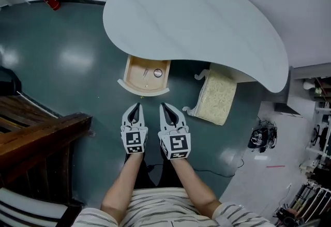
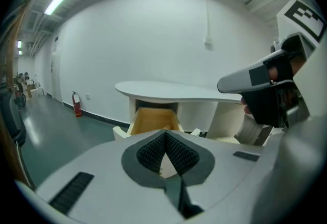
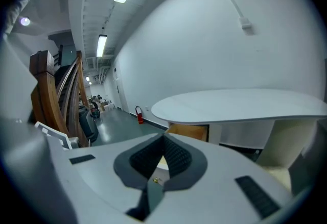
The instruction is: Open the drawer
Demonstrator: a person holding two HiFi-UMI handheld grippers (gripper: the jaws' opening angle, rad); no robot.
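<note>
Jaws: closed, empty, on left gripper (image 1: pixel 137 105) and right gripper (image 1: pixel 164 105) (side by side). Drawer (image 1: pixel 135 79) open under the surface's (image 1: pixel 196 19) near edge.

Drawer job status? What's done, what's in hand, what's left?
Done: the pale wooden drawer with a curved white front stands pulled out from under the white curved tabletop, its inside exposed. In hand: nothing; the left gripper and right gripper are both shut, empty, short of the drawer front. Left: apparently nothing beyond backing away.
</note>
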